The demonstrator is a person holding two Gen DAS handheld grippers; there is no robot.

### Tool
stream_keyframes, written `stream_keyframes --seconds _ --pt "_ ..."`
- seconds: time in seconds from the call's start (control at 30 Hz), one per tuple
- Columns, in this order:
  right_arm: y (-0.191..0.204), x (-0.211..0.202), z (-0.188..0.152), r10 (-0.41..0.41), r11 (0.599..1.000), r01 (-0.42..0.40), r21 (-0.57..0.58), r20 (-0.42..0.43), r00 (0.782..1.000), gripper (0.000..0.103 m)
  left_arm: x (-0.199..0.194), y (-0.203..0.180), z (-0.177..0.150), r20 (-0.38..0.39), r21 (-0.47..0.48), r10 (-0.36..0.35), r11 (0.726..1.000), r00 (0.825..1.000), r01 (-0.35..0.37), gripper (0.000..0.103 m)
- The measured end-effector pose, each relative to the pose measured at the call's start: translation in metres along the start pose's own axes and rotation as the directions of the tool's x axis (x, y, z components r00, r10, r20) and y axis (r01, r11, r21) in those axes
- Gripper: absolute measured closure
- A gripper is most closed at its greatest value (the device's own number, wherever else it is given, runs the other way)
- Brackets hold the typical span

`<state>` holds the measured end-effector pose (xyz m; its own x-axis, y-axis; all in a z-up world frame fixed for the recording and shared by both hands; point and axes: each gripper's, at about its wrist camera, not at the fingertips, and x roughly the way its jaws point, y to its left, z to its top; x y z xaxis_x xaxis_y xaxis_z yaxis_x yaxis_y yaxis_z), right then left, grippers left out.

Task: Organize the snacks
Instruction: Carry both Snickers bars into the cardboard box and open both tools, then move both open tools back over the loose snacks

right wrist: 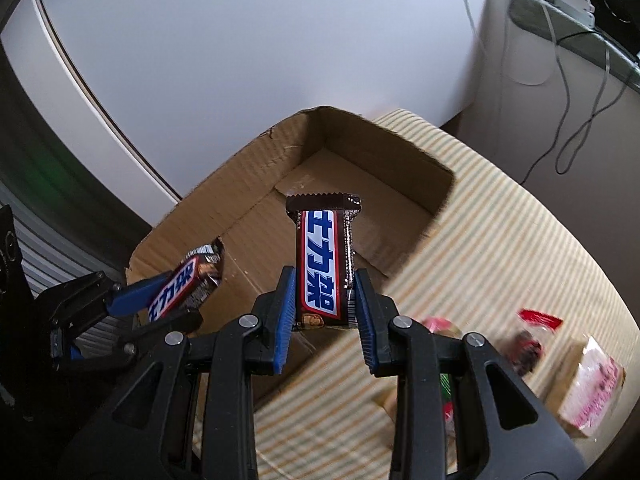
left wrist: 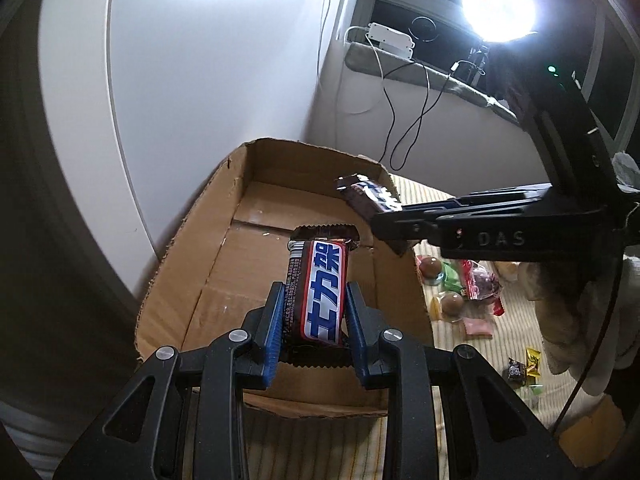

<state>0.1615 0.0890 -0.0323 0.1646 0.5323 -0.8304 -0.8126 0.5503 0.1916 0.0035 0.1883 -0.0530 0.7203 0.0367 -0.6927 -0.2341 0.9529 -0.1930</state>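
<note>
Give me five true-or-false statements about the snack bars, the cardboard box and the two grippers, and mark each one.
1. The left gripper holds a snack bar between its jaws. True.
2. The right gripper is open, holding nothing. False: it is shut on a second snack bar.
3. The cardboard box is packed full of snacks. False: only its bare floor shows in both views.
4. Loose wrapped sweets lie on the striped cloth outside the box. True.
5. Both bars rest on the box floor. False: both are held above it.
</note>
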Motion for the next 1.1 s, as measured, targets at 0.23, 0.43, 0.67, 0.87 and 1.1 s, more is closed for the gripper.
stream_keyframes --seconds 0.23,0.43,0.67,0.87,1.1 --pt "0.002 0.009 0.000 0.001 1.000 -0.001 -0.014 -0.013 1.000 0.073 0.004 0.001 -0.001 -0.004 0.000 0.007 1.000 1.000 -0.007 0.075" --pt "0.001 0.001 0.000 -0.012 1.000 0.013 -0.014 0.012 1.000 0.051 -0.003 -0.002 -0.003 0.011 0.000 0.014 1.000 1.000 -0.014 0.072" --pt "0.002 -0.031 -0.010 -0.033 0.999 0.035 -0.025 0.059 0.998 0.051 -0.018 -0.023 -0.011 0.031 0.021 -0.018 1.000 0.999 0.017 0.072" --pt "-0.013 -0.066 -0.038 -0.072 0.997 0.075 -0.025 0.090 0.993 0.051 -0.029 -0.047 -0.023 0.030 0.043 -0.072 0.997 0.997 0.071 0.072" --pt "-0.045 -0.096 -0.092 -0.130 0.992 0.129 0.017 0.074 0.989 0.051 -0.025 -0.084 -0.037 -0.010 0.081 -0.158 0.984 0.987 0.158 0.072"
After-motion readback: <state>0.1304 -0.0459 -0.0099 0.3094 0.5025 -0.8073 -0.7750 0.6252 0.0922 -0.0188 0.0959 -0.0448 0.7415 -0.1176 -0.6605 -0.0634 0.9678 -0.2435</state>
